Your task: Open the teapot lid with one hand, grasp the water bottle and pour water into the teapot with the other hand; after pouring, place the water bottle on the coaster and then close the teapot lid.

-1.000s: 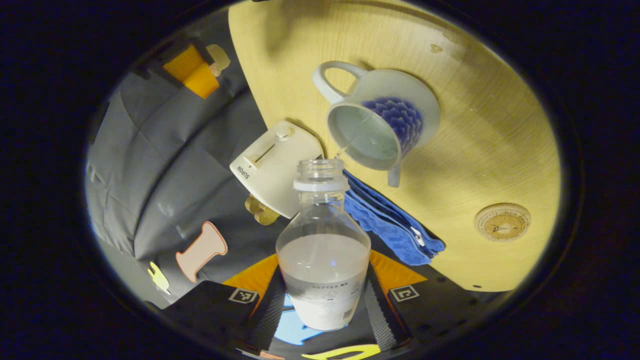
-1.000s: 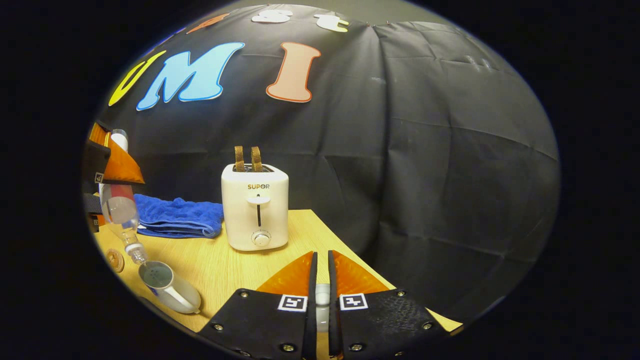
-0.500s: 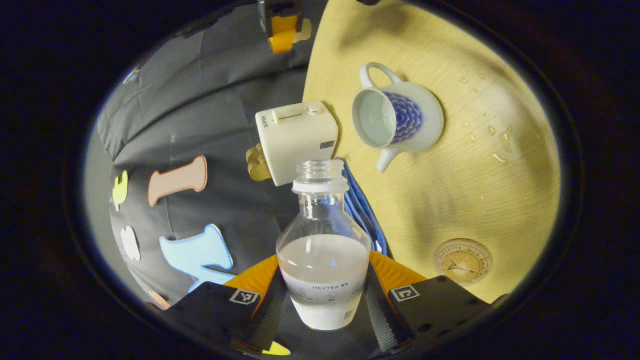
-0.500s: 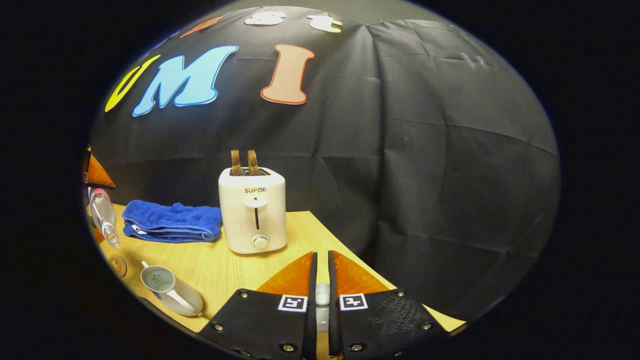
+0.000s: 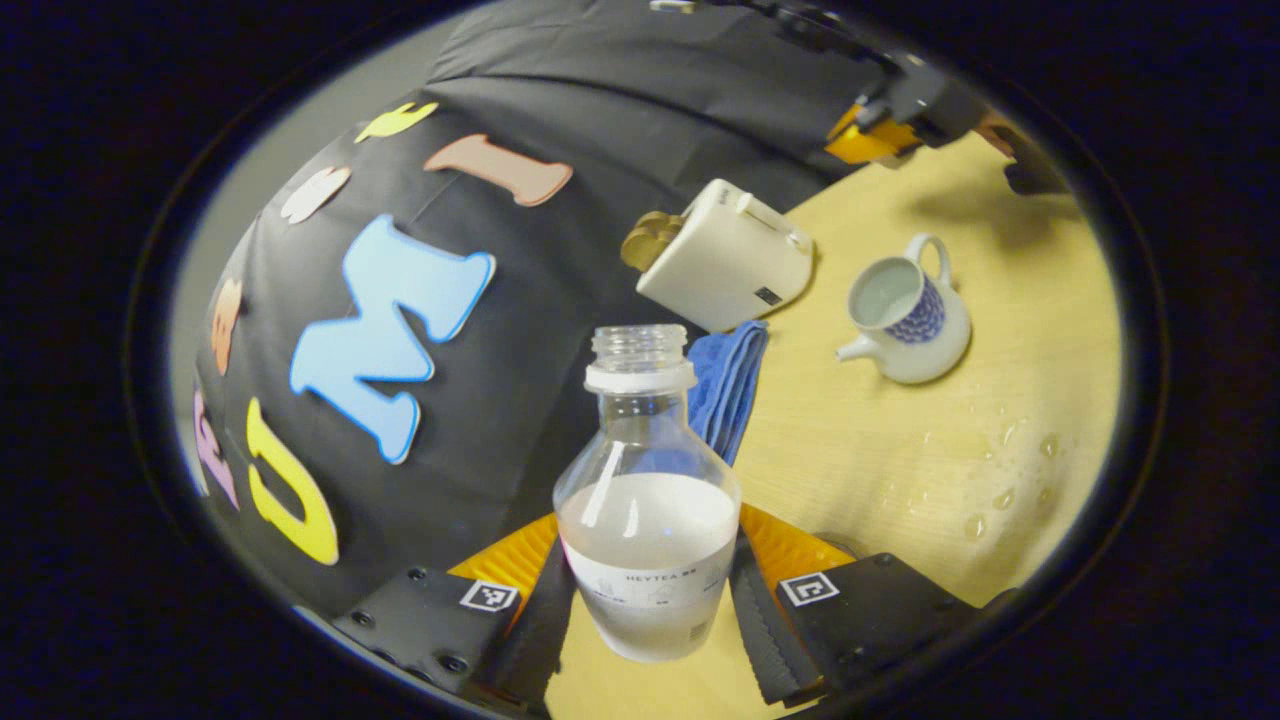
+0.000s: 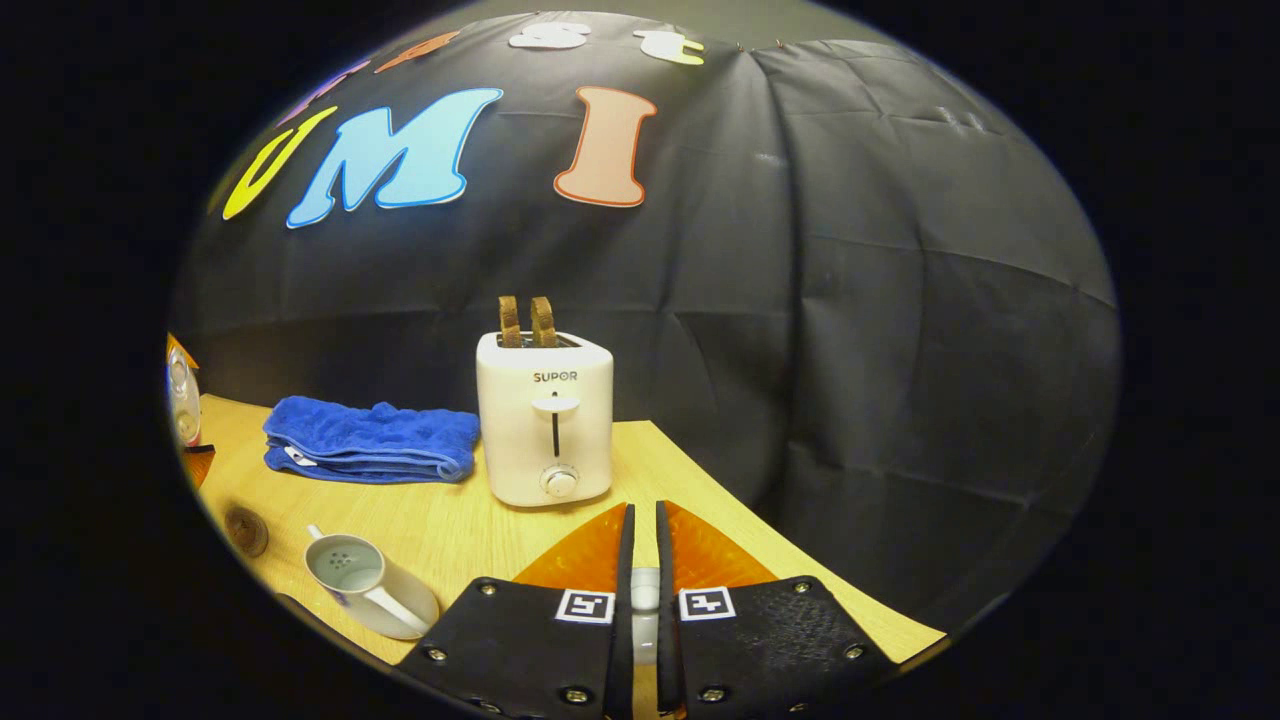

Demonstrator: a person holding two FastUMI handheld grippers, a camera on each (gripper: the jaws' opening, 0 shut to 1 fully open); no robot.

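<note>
Left gripper view: left gripper [image 5: 650, 590] clamped on bottle [image 5: 645, 500], uncapped, neck along fingers. Open teapot [image 5: 908, 318] at 2 o'clock. Right gripper view: coaster [image 6: 245, 530] at 8 o'clock, nearer left gripper. Right gripper [image 6: 645, 515] pinched on small white piece, likely lid [image 6: 645, 592].
</note>
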